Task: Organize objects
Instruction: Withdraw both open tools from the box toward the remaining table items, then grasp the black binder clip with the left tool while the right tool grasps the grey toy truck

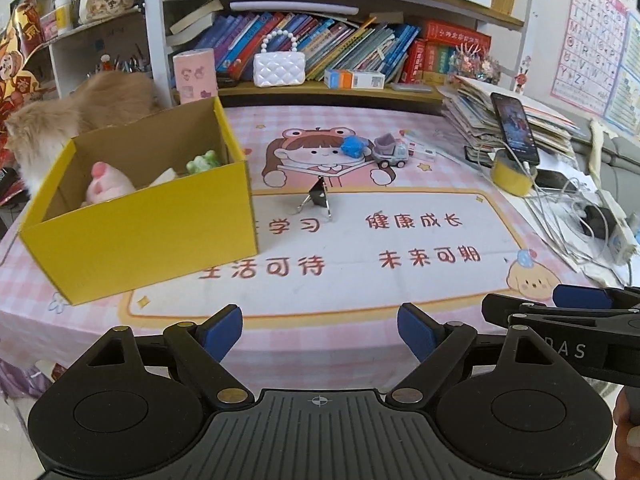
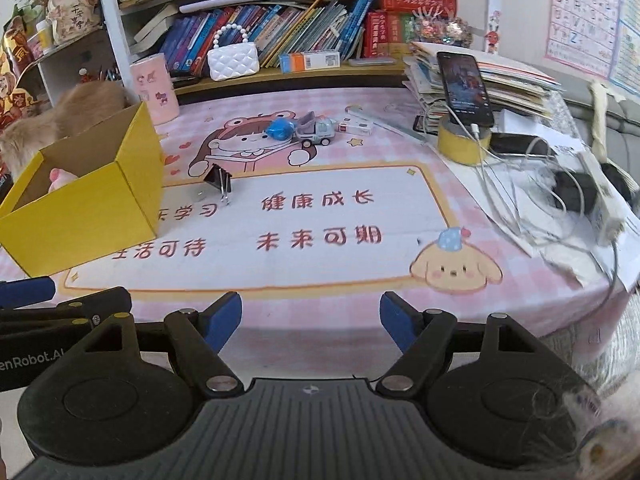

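Note:
A yellow cardboard box (image 1: 152, 220) (image 2: 100, 204) stands on the left of the pink desk mat; inside lie a pink plush (image 1: 106, 186) and a green toy (image 1: 202, 162). A black binder clip (image 1: 318, 196) (image 2: 219, 182) stands just right of the box. Farther back sit a blue toy (image 1: 353, 146) (image 2: 280, 129), a grey toy truck (image 1: 390, 152) (image 2: 316, 130) and a small white box (image 2: 356, 126). My left gripper (image 1: 320, 330) hangs open over the mat's near edge, nothing between its fingers. My right gripper (image 2: 311, 322) is open and empty beside it.
A phone (image 1: 516, 128) leans on a yellow tape roll (image 1: 512, 176) at the right, with cables (image 2: 520, 200) and a stack of papers (image 1: 500, 112). A shelf of books (image 1: 320, 48) and a white purse (image 1: 279, 68) stand behind. A furry animal (image 1: 60, 120) sits behind the box.

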Motion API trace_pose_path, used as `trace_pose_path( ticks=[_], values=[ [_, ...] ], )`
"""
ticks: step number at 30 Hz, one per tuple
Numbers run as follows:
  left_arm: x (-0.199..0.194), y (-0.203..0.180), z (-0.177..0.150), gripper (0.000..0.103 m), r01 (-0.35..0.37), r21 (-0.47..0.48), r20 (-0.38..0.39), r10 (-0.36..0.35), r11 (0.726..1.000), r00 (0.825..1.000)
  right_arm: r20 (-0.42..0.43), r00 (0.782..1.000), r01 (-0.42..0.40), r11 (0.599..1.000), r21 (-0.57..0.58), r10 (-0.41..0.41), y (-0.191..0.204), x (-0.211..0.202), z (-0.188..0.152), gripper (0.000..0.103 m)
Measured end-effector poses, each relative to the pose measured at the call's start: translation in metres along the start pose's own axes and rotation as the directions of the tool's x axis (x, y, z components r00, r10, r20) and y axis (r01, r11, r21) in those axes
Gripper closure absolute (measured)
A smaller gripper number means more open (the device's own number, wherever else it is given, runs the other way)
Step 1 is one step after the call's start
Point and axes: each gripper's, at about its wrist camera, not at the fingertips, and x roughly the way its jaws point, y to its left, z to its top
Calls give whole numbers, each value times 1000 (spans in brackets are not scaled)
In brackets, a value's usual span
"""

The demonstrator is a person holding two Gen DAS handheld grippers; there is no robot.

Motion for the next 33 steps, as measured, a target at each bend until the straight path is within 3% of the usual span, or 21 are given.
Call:
trace_pose_path(
  ticks=[12,21,25,33],
  values=[
    [50,-42,42,16,-74,-81,-11,73,994,997,-21,997,-75,997,-33,75,-51,54,52,28],
    [75,-61,84,18,-151,-127,45,158,980,986,-9,993,-119,992,-30,119,-79,92,92,29],
    [103,-67,99,40,-208,-104,41,214,972,976,7,992,-126,992,-24,127,-88,110,112,29],
    [173,-55,110,50,-315,-142,-56,310,939,949,19,992,-128,991,-42,128,-97,147,146,29]
  ],
)
